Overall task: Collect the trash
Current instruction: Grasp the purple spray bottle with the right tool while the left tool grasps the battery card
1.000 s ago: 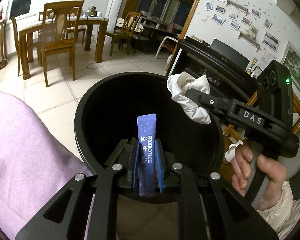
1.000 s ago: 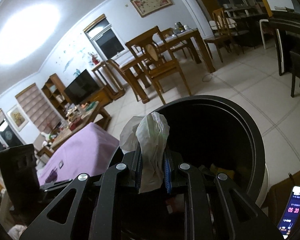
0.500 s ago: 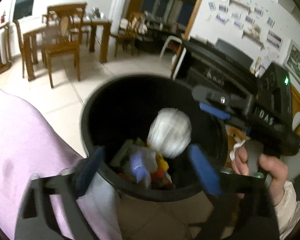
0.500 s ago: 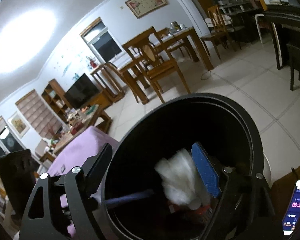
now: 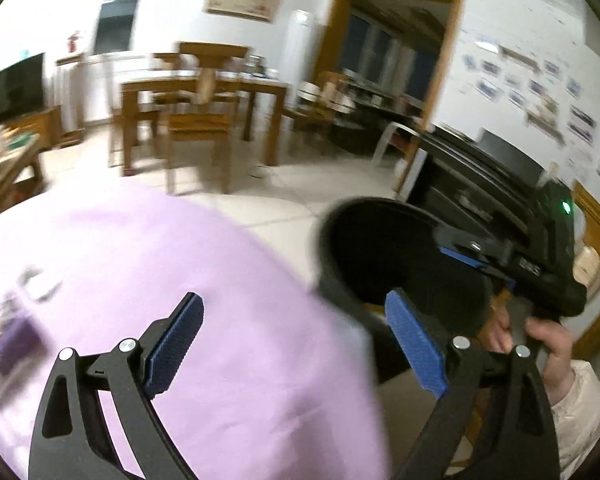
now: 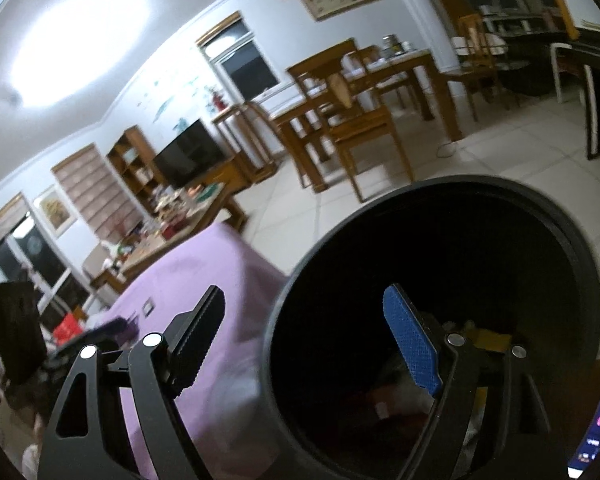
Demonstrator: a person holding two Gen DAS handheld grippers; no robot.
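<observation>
A black round trash bin stands beside a purple-covered table; dim trash lies at its bottom. In the left wrist view the bin is at the right. My left gripper is open and empty over the purple cloth, left of the bin. My right gripper is open and empty at the bin's left rim; it also shows in the left wrist view over the bin. Blurred small items, one dark purple, lie on the cloth at the far left.
A wooden dining table with chairs stands on the tiled floor behind. A black piano is at the right. A cluttered low table and a TV are farther back. A phone shows at the lower right.
Both grippers opened and dropped the probiotics sachet and the white tissue into the bin. The left gripper then swung left over the purple cloth. The right drew back to the bin's left rim.
</observation>
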